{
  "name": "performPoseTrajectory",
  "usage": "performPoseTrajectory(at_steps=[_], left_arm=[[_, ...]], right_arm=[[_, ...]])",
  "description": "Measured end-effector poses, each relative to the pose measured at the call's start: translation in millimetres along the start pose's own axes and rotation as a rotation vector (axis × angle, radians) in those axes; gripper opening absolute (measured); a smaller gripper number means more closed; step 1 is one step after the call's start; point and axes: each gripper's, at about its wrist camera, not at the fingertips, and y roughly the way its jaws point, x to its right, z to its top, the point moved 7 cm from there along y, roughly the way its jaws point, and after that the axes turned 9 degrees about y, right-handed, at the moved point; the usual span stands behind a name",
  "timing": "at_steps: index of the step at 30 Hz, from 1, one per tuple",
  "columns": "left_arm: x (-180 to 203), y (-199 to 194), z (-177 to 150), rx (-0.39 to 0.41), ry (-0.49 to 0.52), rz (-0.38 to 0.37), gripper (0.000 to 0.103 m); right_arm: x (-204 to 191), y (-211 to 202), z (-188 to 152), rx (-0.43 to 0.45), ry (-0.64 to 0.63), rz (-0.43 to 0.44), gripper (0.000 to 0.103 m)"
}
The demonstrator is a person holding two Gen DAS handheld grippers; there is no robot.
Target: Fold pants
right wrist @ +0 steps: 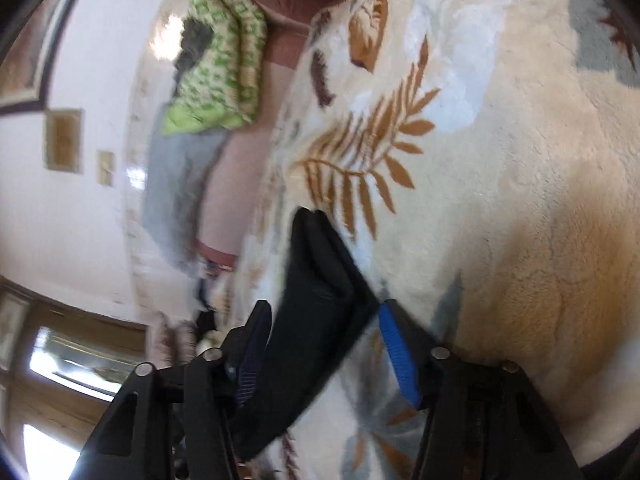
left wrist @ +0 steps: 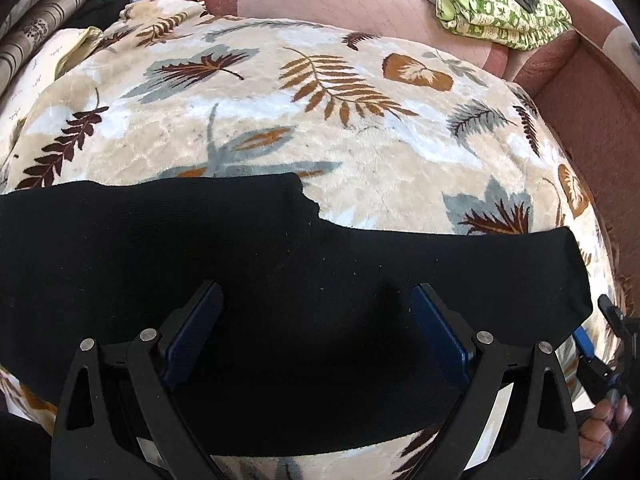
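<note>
With the black pants laid across the near part of the leaf-print blanket, the left gripper hovers spread above them while the right gripper, blurred, seems half-closed around their right end without pinching, so the next fold needs a firm grip and the bare blanket beyond.

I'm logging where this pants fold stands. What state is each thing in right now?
black pants: spread flat across the leaf-print blanket, one end between the right fingers.
left gripper: open over the pants.
right gripper: partly open, fabric between its fingers.
green patterned cloth: bunched.
</note>
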Motion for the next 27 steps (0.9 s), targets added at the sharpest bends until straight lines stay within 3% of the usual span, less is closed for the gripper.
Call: performPoseTrajectory(at_steps=[5, 9, 11, 13, 15, 21, 27], left_arm=[[0.1, 0.5, 0.2, 0.000, 0.006, 0.005, 0.095], [0.7, 0.5, 0.1, 0.000, 0.002, 0.004, 0.095], [1.2, 0.4, 0.0, 0.001, 0.000, -0.001, 0.095], [1.3, 0.4, 0.1, 0.002, -0.001, -0.004, 0.095], [1.1, 0.6, 0.0, 0.002, -0.004, -0.002, 0.095], [0.6, 0.4, 0.2, 0.003, -0.007, -0.005, 0.095], [-8.1, -2.9, 3.4, 0.017, -0.082, -0.076, 0.095]], right_arm=[[1.4, 10.6, 7.9, -0.033, 0.070, -0.048, 0.054], [-1.6, 15.1, 7.6, -0.061, 0.029, -0.061, 0.051], [0.8, 15.2, 10.0, -0.036, 0.030, -0.061, 0.041], [6.7, 14.5, 10.0, -0.018, 0.026, -0.082, 0.022], [11.3, 12.8, 9.5, -0.009, 0.037, -0.076, 0.019], [12.4, 10.6, 8.4, 0.025, 0.045, -0.052, 0.018], [10.1, 9.0, 6.7, 0.044, 0.054, -0.030, 0.019]])
